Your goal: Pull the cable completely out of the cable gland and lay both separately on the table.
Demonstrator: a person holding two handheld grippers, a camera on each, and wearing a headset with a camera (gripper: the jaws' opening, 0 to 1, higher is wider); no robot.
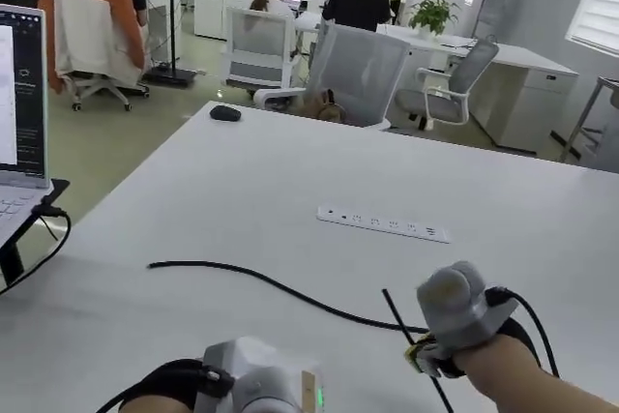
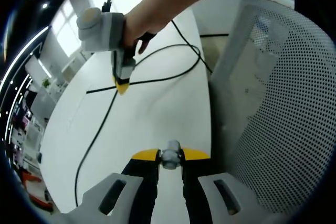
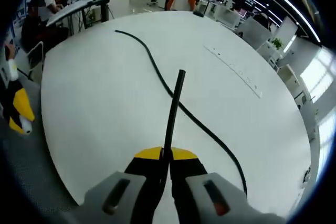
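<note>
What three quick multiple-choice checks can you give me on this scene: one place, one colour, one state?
1. Where does the power strip lie?
A. on the table, beyond the cable
B. on the floor
C. on a chair

2. What colour is the cable?
A. white
B. black
C. orange

3. What does the left gripper hold?
A. nothing, it is open
B. the cable
C. the gland

Key:
1 A, the head view shows the strip flat on the white tabletop past the cable.
2 B, it reads black against the white top.
3 C, its jaws are closed on the small grey gland, while the right gripper grips the cable.
</note>
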